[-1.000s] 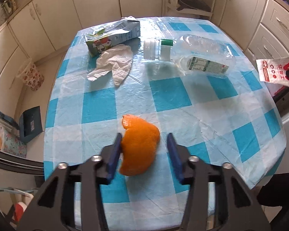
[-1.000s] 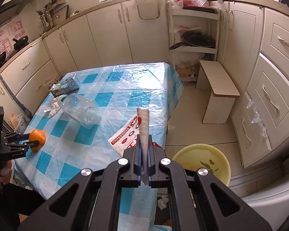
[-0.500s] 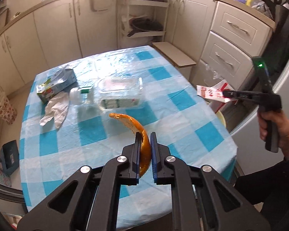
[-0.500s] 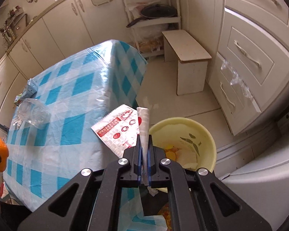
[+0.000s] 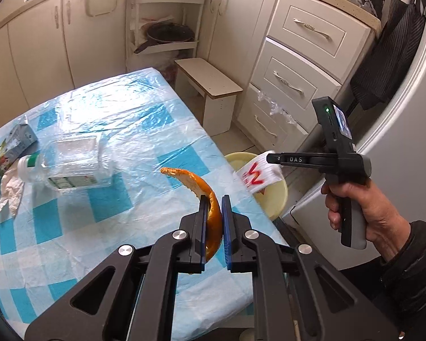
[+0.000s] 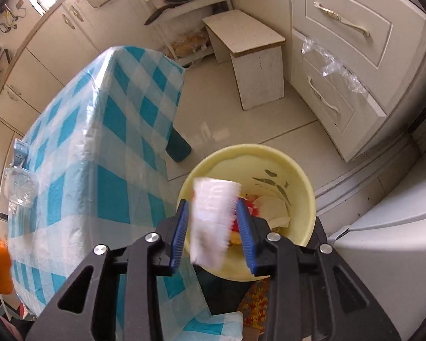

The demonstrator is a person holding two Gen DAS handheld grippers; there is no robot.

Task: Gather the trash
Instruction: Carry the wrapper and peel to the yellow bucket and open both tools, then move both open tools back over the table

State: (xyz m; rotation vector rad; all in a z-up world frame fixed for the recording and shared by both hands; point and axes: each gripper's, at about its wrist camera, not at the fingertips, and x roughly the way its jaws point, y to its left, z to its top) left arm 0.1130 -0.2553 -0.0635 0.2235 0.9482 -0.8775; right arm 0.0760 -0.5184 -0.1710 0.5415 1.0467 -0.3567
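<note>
Right wrist: right claw (image 6: 213, 227) just opened, wrapper (image 6: 211, 221) loose between; left claw (image 5: 213, 221) clamps orange peel (image 5: 204, 196).

Ahead of the left claw (image 5: 212, 209) the blue-checked, plastic-covered bench (image 5: 144, 130) lies bare; a crushed clear plastic bottle (image 5: 71, 164) blocks its far left. Below the right claw (image 6: 213, 218) the round yellow plastic bin (image 6: 304, 187) gapes, a blurred white wrapper (image 6: 210, 221) loose between the spread blue pads. A white wooden stool (image 6: 255, 56) stands beyond on open floor.
</note>
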